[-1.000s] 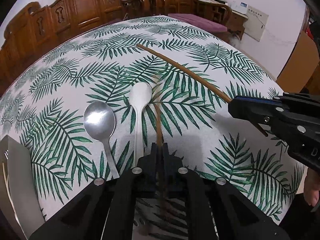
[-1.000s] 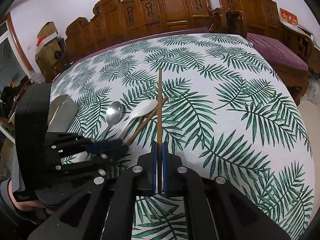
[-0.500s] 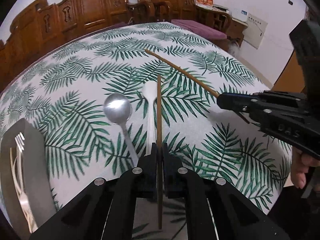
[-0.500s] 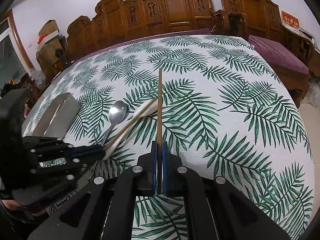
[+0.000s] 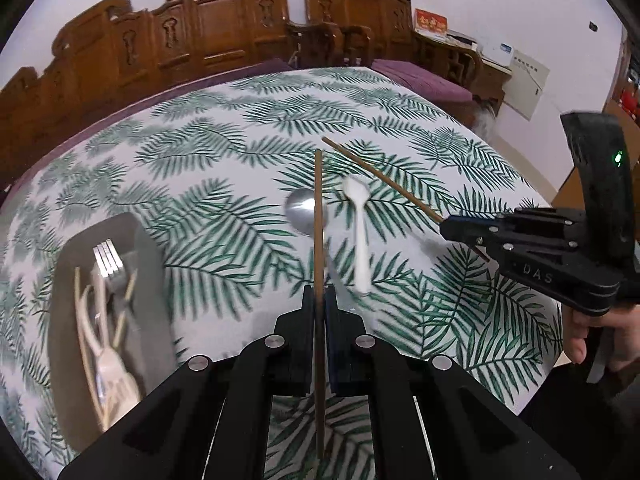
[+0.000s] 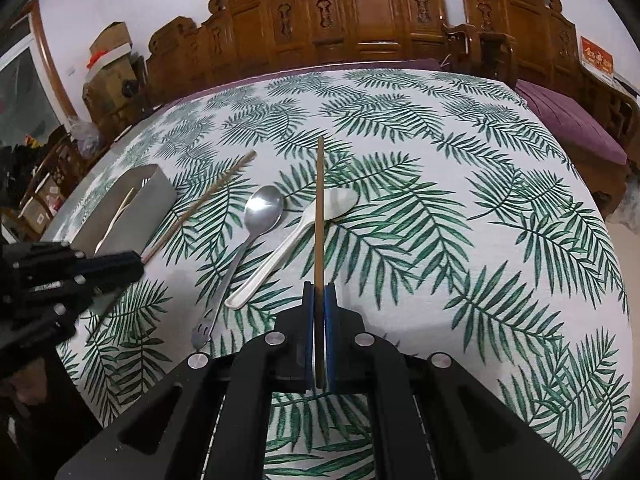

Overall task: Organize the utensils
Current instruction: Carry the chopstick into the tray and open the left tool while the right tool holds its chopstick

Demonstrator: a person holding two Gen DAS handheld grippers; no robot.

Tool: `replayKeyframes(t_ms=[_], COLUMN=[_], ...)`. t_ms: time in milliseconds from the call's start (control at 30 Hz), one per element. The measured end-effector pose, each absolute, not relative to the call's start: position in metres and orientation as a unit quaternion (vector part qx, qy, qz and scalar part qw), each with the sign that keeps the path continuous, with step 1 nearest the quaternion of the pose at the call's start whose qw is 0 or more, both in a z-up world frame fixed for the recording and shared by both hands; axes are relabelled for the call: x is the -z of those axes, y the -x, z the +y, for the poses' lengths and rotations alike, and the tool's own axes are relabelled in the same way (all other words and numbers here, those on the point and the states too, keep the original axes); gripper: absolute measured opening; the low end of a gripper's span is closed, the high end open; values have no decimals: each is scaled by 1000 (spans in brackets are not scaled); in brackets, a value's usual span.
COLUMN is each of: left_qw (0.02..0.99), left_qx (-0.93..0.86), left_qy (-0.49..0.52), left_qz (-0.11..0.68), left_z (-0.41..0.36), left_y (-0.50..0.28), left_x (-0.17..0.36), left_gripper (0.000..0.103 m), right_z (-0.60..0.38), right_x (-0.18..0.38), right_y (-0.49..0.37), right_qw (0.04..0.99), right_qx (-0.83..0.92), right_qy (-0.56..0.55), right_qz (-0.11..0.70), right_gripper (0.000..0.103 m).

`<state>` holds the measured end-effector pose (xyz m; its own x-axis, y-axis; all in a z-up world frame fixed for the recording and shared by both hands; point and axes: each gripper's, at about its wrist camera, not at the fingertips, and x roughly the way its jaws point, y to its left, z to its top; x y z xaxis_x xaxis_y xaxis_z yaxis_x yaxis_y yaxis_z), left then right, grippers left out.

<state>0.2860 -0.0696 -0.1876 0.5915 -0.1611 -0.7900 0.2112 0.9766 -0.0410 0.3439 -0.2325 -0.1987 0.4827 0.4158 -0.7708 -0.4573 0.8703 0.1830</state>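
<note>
Both grippers clamp 1 chopstick each: left gripper (image 5: 319,300) its chopstick (image 5: 318,220), right gripper (image 6: 319,300) the other chopstick (image 6: 319,208). Both are airborne over the worktop (image 6: 480,184). Advice: lower tip-first into grey holder (image 5: 148,264), clear of the forks.

On your left the utensil box (image 5: 108,236) blocks the desk (image 6: 500,208); metal spoon (image 6: 262,208) and white spoon (image 6: 304,222) lie mid-desk; right side is open.
</note>
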Motion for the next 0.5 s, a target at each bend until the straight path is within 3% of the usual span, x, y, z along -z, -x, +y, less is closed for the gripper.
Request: replayKeyframes(t_ms=[500], left_qw=[902], left_qx=[69], left_qy=[-1], left_qz=[425], left_z=[-20], left_y=[-262], left_x=[166], left_gripper=[4], right_z=[-201], right_x=[195], right_y=[-328], right_qw=[852], right_qx=[-288], right_qy=[43], right_qz=[434], right_gripper=[6])
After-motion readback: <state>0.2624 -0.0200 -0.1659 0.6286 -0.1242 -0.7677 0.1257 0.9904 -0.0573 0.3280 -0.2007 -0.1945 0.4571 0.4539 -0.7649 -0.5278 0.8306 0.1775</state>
